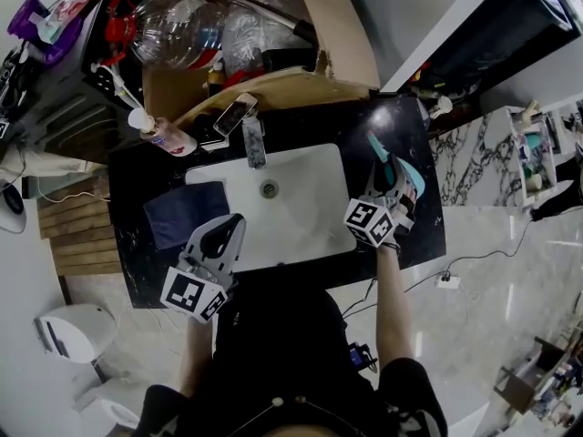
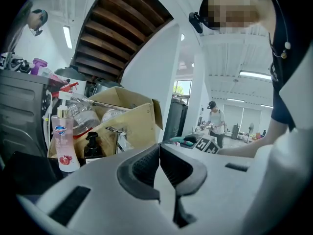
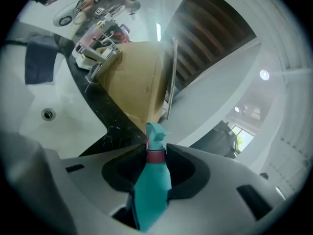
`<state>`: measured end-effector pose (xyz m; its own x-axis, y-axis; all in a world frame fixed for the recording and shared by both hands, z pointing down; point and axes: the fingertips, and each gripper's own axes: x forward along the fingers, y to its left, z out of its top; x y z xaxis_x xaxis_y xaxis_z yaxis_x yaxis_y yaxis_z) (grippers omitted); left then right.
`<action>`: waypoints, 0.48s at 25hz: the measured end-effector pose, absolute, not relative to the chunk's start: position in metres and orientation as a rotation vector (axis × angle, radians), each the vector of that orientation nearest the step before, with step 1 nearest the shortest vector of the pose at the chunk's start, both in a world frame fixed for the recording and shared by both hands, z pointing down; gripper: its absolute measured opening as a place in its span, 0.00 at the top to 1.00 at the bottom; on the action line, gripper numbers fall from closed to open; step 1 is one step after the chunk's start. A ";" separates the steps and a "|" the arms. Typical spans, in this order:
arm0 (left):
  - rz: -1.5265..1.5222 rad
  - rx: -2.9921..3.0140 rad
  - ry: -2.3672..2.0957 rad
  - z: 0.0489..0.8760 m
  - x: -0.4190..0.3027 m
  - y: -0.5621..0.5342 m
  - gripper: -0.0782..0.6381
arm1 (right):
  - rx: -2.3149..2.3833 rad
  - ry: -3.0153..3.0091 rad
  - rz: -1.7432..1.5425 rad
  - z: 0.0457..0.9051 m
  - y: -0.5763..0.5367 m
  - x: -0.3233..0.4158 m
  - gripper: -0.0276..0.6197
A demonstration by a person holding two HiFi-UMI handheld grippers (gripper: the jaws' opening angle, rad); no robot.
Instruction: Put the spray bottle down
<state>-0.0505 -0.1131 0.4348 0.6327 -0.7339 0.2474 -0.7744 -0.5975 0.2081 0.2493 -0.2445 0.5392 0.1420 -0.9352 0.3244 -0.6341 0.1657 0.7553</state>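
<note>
A teal spray bottle (image 3: 153, 177) with a pink collar is clamped between the jaws of my right gripper (image 3: 155, 168); its nozzle head sticks out past the fingertips. In the head view the spray bottle (image 1: 393, 166) is over the dark counter (image 1: 408, 126) just right of the white sink (image 1: 301, 217), and the right gripper (image 1: 390, 188) is shut on it. My left gripper (image 1: 221, 241) hovers at the sink's front left corner. Its jaws are shut with nothing between them, seen close in the left gripper view (image 2: 160, 168).
A faucet (image 1: 253, 141) stands behind the sink. A dark blue cloth (image 1: 185, 211) lies left of the basin. A pink soap pump bottle (image 2: 64, 140) and a black pump bottle (image 2: 91, 147) stand by a cardboard box (image 2: 128, 117) of plastic bottles at the counter's back.
</note>
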 end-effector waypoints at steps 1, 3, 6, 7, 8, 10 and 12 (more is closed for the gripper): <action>0.192 2.562 -1.220 0.434 -0.051 -0.113 0.88 | 1.538 -1.556 -0.457 0.544 -0.246 0.247 0.75; 0.185 2.561 -1.228 0.433 -0.053 -0.114 0.88 | 1.518 -1.514 -0.494 0.552 -0.250 0.242 0.75; 0.183 2.557 -1.242 0.433 -0.056 -0.114 0.88 | 1.473 -1.462 -0.538 0.561 -0.256 0.236 0.75; 0.184 2.555 -1.246 0.433 -0.057 -0.114 0.88 | 1.459 -1.450 -0.546 0.564 -0.258 0.234 0.75; 0.185 2.551 -1.249 0.433 -0.058 -0.114 0.88 | 1.445 -1.439 -0.552 0.567 -0.259 0.232 0.75; 0.184 2.547 -1.252 0.433 -0.059 -0.113 0.88 | 1.414 -1.421 -0.564 0.573 -0.259 0.228 0.75; 0.183 2.545 -1.250 0.434 -0.058 -0.113 0.88 | 1.378 -1.406 -0.577 0.579 -0.258 0.225 0.75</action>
<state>-0.0580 -0.1125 0.4340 0.6133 -0.7516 0.2429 -0.7896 -0.5765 0.2100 0.2249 -0.2584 0.5788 0.1976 -0.9226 0.3314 -0.4239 0.2244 0.8775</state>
